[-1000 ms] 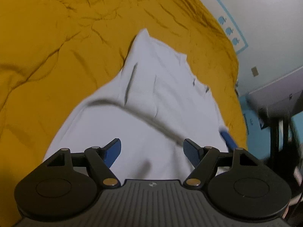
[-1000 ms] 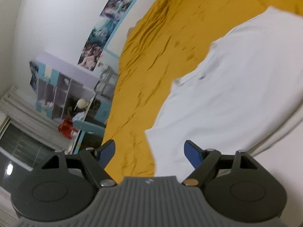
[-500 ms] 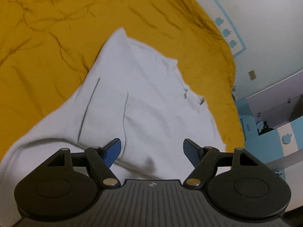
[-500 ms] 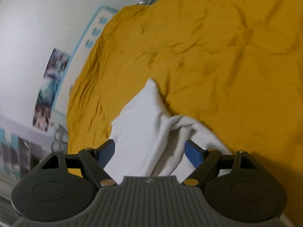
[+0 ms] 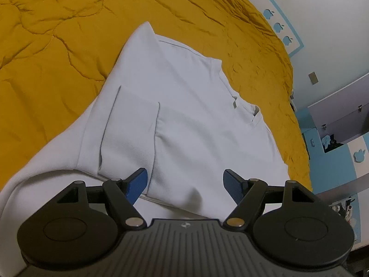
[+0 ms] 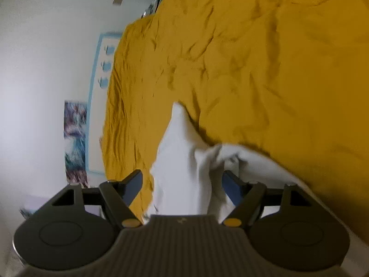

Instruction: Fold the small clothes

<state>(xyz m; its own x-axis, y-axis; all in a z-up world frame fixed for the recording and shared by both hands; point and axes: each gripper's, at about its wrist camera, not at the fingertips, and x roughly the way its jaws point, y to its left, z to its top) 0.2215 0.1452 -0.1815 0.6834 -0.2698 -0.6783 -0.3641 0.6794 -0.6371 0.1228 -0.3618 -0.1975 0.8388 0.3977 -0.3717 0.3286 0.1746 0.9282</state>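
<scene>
A white short-sleeved shirt (image 5: 184, 106) lies on the mustard-yellow bedspread (image 5: 57, 46), with one sleeve folded in over its body. My left gripper (image 5: 185, 182) is open, just above the shirt's near part, holding nothing. In the right wrist view a bunched edge of the same white shirt (image 6: 184, 161) lies between the open jaws of my right gripper (image 6: 182, 182); its right blue pad (image 6: 230, 187) is partly hidden by the cloth. The jaws stand wide and do not clamp the cloth.
The yellow bedspread (image 6: 265, 69) is wrinkled all around the shirt. A white wall with a blue-framed panel (image 5: 283, 30) and blue and white furniture (image 5: 334, 127) stand beyond the bed's right edge. A poster (image 6: 75, 138) hangs on the wall.
My left gripper has drawn back and the shirt now lies flat with its sleeve folded in. My right gripper has swung round to the shirt's bunched edge, which now sits between its jaws.
</scene>
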